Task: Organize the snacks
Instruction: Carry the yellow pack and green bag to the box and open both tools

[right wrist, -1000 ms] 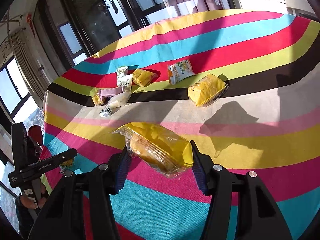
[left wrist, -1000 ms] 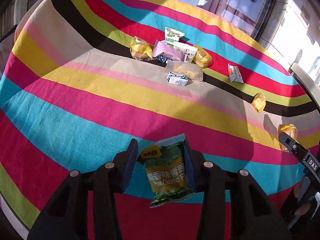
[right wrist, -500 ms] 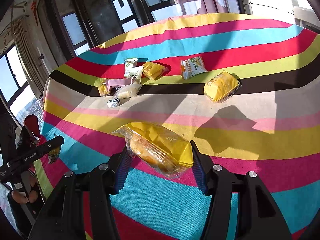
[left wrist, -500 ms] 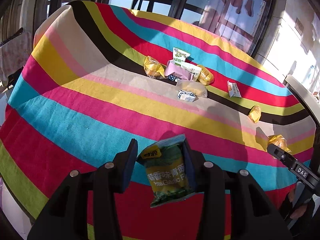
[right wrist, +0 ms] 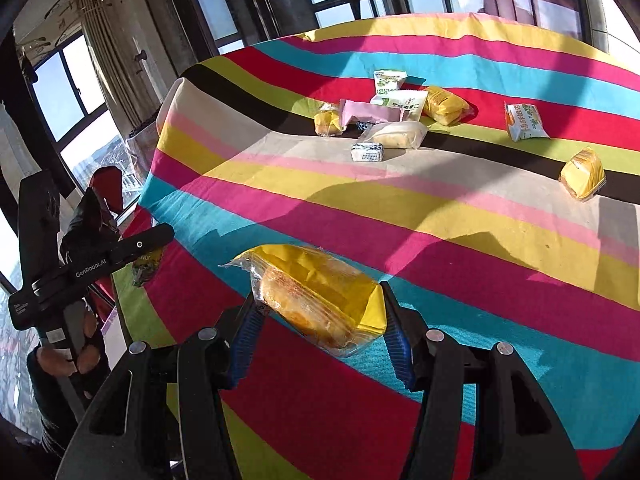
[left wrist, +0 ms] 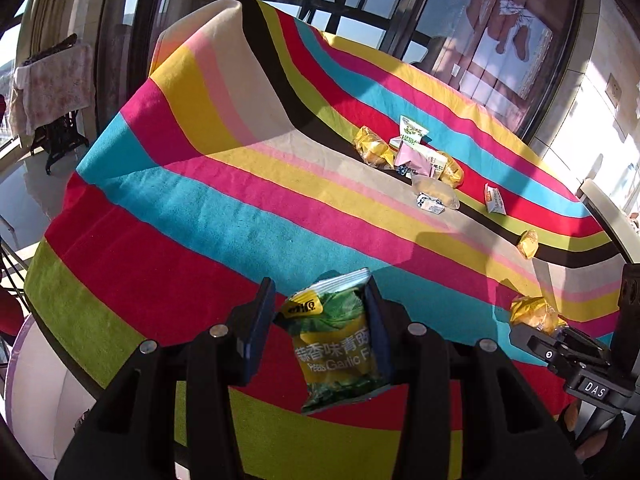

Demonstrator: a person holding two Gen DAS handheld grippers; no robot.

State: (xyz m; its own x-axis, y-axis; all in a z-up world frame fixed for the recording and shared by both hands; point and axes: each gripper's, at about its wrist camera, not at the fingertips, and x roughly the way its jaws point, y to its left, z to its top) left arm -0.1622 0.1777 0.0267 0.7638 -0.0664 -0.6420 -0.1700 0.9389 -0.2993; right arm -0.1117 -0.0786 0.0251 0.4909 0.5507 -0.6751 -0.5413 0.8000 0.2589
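Both claws are full — my left claw (left wrist: 320,316) pinches a light, crinkly green pea bag (left wrist: 338,336) at its sides; my right claw (right wrist: 318,316) squeezes a soft, squashy yellow cake pack (right wrist: 316,292) — gently, above the striped counter (right wrist: 460,208).

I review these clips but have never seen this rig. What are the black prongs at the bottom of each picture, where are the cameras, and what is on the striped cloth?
There is no robot. A person holds two hand grippers, each with a fisheye camera looking along its fingers. The left gripper is shut on a green pea packet; the right gripper is shut on a yellow wrapped cake. Each view also catches the other gripper at its edge. On the striped tablecloth farther off lie a cluster of snack packets and a few loose ones.
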